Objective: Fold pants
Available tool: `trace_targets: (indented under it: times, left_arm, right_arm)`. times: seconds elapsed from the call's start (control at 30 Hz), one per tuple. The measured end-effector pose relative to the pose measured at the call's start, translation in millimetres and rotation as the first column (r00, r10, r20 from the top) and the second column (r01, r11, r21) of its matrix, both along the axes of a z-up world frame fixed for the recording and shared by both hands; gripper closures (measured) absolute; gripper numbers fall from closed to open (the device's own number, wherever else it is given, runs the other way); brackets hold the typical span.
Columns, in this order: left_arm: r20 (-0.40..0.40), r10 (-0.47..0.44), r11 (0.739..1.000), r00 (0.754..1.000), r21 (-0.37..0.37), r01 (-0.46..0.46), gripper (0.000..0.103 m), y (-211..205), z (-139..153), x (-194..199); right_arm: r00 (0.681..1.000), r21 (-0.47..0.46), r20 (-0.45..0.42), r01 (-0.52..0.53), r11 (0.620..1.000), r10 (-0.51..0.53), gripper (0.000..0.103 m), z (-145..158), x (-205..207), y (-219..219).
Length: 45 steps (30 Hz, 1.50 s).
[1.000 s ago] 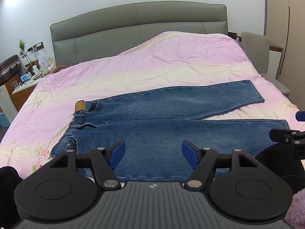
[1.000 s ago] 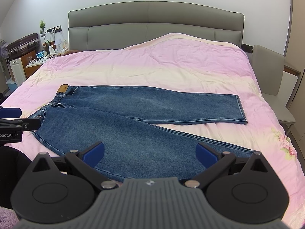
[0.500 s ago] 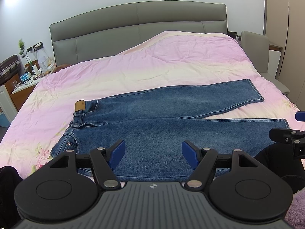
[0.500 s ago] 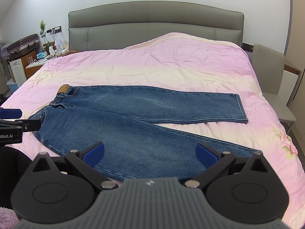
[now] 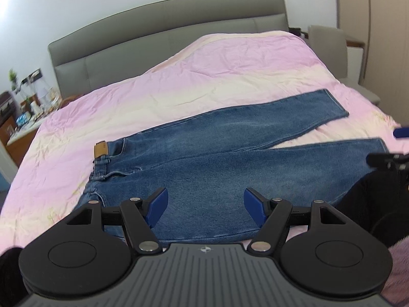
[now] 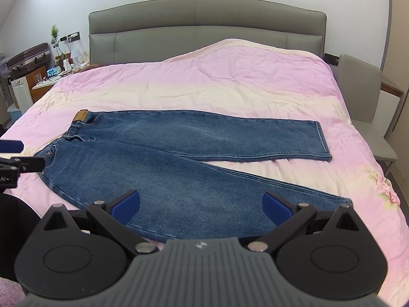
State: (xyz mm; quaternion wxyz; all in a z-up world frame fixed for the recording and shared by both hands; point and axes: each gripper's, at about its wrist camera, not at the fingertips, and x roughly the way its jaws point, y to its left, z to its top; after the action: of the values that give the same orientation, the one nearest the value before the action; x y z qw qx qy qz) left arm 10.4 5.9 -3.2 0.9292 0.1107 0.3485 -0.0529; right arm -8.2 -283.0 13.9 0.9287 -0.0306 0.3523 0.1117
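Waistband end: I see the jeans point(image 6: 179, 158) lying flat on the pink bed cover point(image 6: 230, 81), with the waistband point(image 6: 74, 133) at the left and its tan patch point(image 6: 81, 116) on the far corner.
Left claw: my left claw point(image 5: 205, 203) hangs above the near leg close to the seat, its blue pads wide apart with nothing between them and no cloth touched.
Legs: the two legs run to the right and spread into a narrow V, the far leg point(image 6: 230, 135) straight, the near leg point(image 6: 204, 192) angling toward me.
Right claw: my right claw point(image 6: 200, 204) hovers over the middle of the near leg, likewise spread wide and empty.
Hems: the far hem point(image 6: 323, 140) sits well clear of the near hem point(image 6: 345, 200), with bare cover between them.
Step in hand, as I judge it: lay one leg on the other, so nothing is folded yet.
How I would do it well: take the near edge at the hip with the left and near the hem with the right, pinching both layers of denim only, not the cover beneath.
Lift: raise both ends together and carry them far, so the near leg lands squarely on the far one.
Risk: denim is stiff and heavy; an uneven lift would likely drag the waistband askew.
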Motion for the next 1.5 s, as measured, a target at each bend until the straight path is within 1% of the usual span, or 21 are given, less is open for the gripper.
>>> trace_targets:
  times: [0.1, 0.27, 0.33, 0.37, 0.47, 0.5, 0.53, 0.57, 0.7, 0.8, 0.93, 1.0, 1.07, 1.17, 1.23, 1.33, 1.37, 1.4, 1.43, 1.47, 1.5]
  left_arm:
    - [-0.012, -0.07, 0.996, 0.997, 0.059, 0.07, 0.023, 12.6, -1.2, 7.3]
    - [-0.067, -0.133, 0.979, 0.989, 0.145, 0.141, 0.023, 45.2, -9.1, 26.5]
    - [-0.107, -0.148, 0.971, 0.983, 0.171, 0.165, 0.023, 61.4, -18.1, 38.9]
    - [-0.125, -0.154, 0.966, 0.98, 0.191, 0.176, 0.023, 68.8, -24.4, 45.3]
    - [-0.209, -0.171, 0.936, 0.963, 0.269, 0.225, 0.023, 88.4, -50.9, 66.1]
    - [-0.251, -0.172, 0.927, 0.953, 0.287, 0.243, 0.023, 95.3, -62.0, 73.8]
    - [-0.291, -0.171, 0.919, 0.941, 0.298, 0.259, 0.023, 101.3, -72.8, 81.2]
    - [-0.319, -0.168, 0.914, 0.933, 0.303, 0.268, 0.023, 107.1, -83.0, 87.7]
    - [-0.396, -0.178, 0.897, 0.901, 0.312, 0.314, 0.023, 116.7, -117.3, 105.4]
    - [-0.462, -0.185, 0.883, 0.868, 0.31, 0.353, 0.023, 119.3, -138.9, 117.0]
    - [-0.543, -0.222, 0.839, 0.81, 0.316, 0.442, 0.022, 120.2, -163.8, 123.0]
    - [-0.583, -0.236, 0.814, 0.778, 0.318, 0.485, 0.022, 120.8, -175.1, 125.5]
    - [-0.604, -0.238, 0.798, 0.761, 0.324, 0.508, 0.02, 121.9, -186.1, 129.3]
    - [-0.611, -0.243, 0.792, 0.754, 0.323, 0.518, 0.013, 124.2, -199.7, 134.5]
    - [-0.613, -0.245, 0.786, 0.751, 0.327, 0.524, 0.011, 123.8, -205.3, 136.2]
    - [-0.612, -0.245, 0.77, 0.752, 0.348, 0.535, 0.008, 122.0, -211.1, 137.5]
    - [-0.612, -0.241, 0.768, 0.753, 0.354, 0.534, 0.007, 122.0, -213.3, 138.4]
    - [-0.612, -0.236, 0.766, 0.755, 0.36, 0.532, 0.006, 121.6, -214.2, 138.7]
    - [-0.612, -0.229, 0.764, 0.757, 0.369, 0.529, 0.005, 120.1, -215.4, 139.0]
    - [-0.612, -0.221, 0.762, 0.759, 0.377, 0.526, 0.005, 118.7, -216.1, 138.8]
    - [-0.613, -0.212, 0.758, 0.761, 0.388, 0.524, 0.005, 116.4, -216.6, 139.2]
  right_arm:
    - [0.999, -0.028, 0.03, -0.025, 0.999, 0.025, 0.005, -7.6, 9.1, -16.1]
    - [1.0, -0.103, -0.011, -0.004, 0.995, 0.003, 0.006, -21.1, 40.5, -61.0]
    - [0.999, -0.128, -0.039, -0.006, 0.992, 0.001, 0.012, -28.1, 53.8, -82.4]
    - [0.998, -0.14, -0.056, -0.002, 0.99, -0.006, 0.018, -32.0, 59.9, -91.9]
    - [0.993, -0.155, -0.118, -0.005, 0.988, -0.013, 0.032, -45.6, 78.5, -122.3]
    - [0.989, -0.16, -0.148, -0.005, 0.987, -0.019, 0.034, -52.7, 85.5, -134.4]
    - [0.986, -0.166, -0.166, -0.006, 0.986, -0.022, 0.041, -57.3, 90.6, -142.9]
    - [0.983, -0.178, -0.184, -0.01, 0.984, -0.023, 0.043, -63.7, 96.1, -152.4]
    - [0.959, -0.195, -0.282, -0.05, 0.979, -0.007, 0.043, -91.7, 110.4, -179.8]
    - [0.936, -0.212, -0.351, -0.113, 0.971, 0.032, 0.043, -114.3, 112.4, -190.8]
    - [0.894, -0.285, -0.435, -0.253, 0.925, 0.11, 0.043, -140.0, 106.5, -194.8]
    - [0.871, -0.293, -0.475, -0.291, 0.911, 0.126, 0.043, -151.3, 106.6, -197.2]
    - [0.85, -0.295, -0.503, -0.343, 0.892, 0.16, 0.042, -161.0, 106.2, -197.0]
    - [0.827, -0.314, -0.526, -0.404, 0.859, 0.197, 0.039, -173.9, 104.5, -192.4]
    - [0.801, -0.31, -0.553, -0.453, 0.836, 0.23, 0.039, -179.9, 101.9, -188.3]
    - [0.746, -0.312, -0.601, -0.55, 0.775, 0.288, 0.038, -190.3, 91.5, -177.7]
    - [0.744, -0.326, -0.597, -0.566, 0.757, 0.299, 0.037, -192.8, 87.9, -175.2]
    - [0.755, -0.35, -0.581, -0.57, 0.744, 0.305, 0.037, -194.9, 85.8, -172.8]
    - [0.771, -0.362, -0.563, -0.554, 0.75, 0.298, 0.038, -197.3, 86.1, -170.9]
    - [0.784, -0.362, -0.547, -0.537, 0.762, 0.293, 0.042, -198.1, 87.2, -170.3]
    - [0.801, -0.368, -0.527, -0.517, 0.773, 0.284, 0.056, -199.0, 88.5, -169.0]
